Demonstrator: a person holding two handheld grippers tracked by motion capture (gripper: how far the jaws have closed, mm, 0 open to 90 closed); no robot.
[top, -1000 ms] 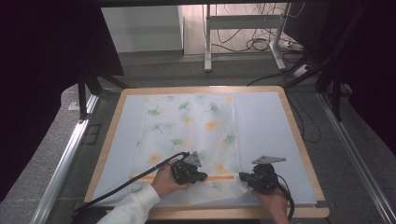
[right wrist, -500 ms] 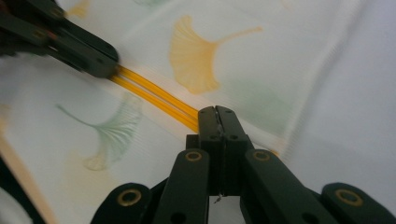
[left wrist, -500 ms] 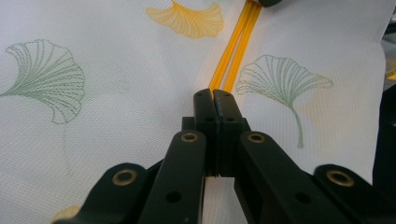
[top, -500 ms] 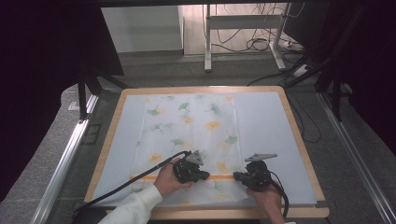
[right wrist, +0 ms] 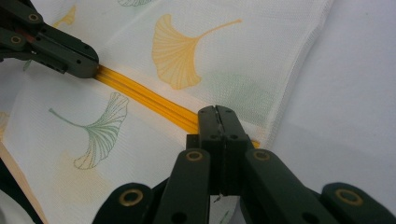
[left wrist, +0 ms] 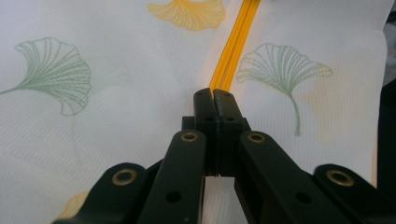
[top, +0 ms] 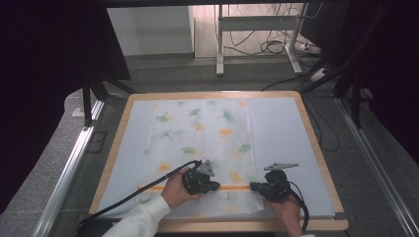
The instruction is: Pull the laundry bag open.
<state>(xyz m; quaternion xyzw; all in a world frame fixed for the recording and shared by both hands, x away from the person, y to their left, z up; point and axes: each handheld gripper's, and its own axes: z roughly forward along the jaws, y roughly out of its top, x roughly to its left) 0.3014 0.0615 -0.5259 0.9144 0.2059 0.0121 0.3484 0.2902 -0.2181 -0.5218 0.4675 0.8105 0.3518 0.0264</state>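
The left gripper (left wrist: 214,100) and right gripper (right wrist: 217,116), jaws pressed together, each pinch the thin white ginkgo-leaf printed cloth (top: 202,143) along its orange stripe (right wrist: 144,98). The cloth lies flat on the pale wood-framed board (top: 276,123), likely light, limp and best held at the stripe's ends.

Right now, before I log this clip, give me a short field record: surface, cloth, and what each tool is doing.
surface: wooden-framed board with pale top
cloth: white fabric printed with green and orange ginkgo leaves, lying flat
stripe: orange band across the cloth near the person's edge
left tool: jaws together, tip on the stripe
right tool: jaws together on the stripe, close to the cloth's side edge
hands: one on each tool
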